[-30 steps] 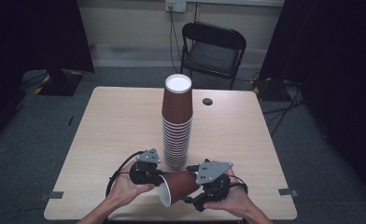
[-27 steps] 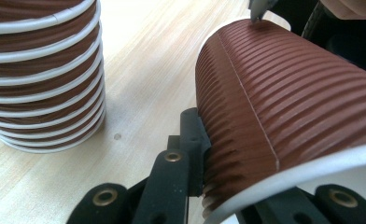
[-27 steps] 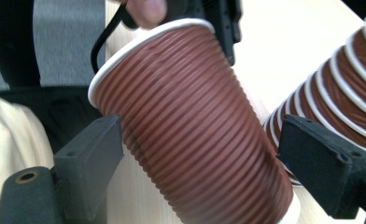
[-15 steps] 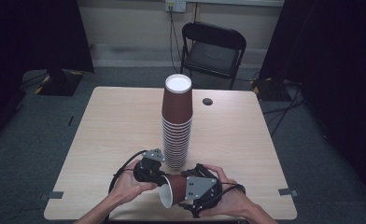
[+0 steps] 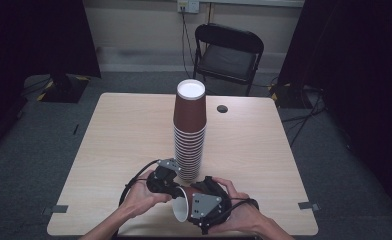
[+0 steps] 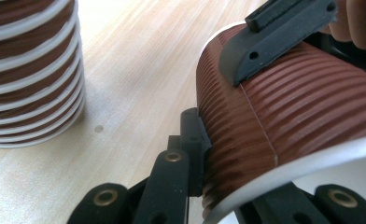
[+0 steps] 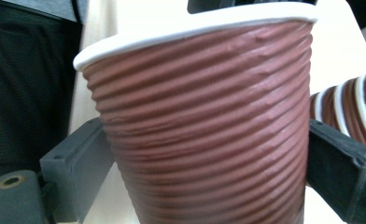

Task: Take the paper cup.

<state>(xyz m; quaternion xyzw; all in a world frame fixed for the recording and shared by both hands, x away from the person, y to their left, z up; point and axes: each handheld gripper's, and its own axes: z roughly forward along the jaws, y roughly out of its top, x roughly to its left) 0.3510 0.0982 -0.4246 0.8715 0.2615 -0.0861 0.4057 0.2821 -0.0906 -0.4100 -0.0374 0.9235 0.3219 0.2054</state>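
While both our left gripper and right gripper clamp one ribbed brown paper cup lying sideways beside the tall cup stack, we judge the next move to be a handover, one grip loosening.

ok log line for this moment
left gripper: shut on cup | right gripper: fingers around cup | stack: upright

**Wooden table with a cup stack**

A pale wooden table carried a tall stack of brown ribbed paper cups near its middle, toward the near edge. A small dark round disc sat close to the far edge.
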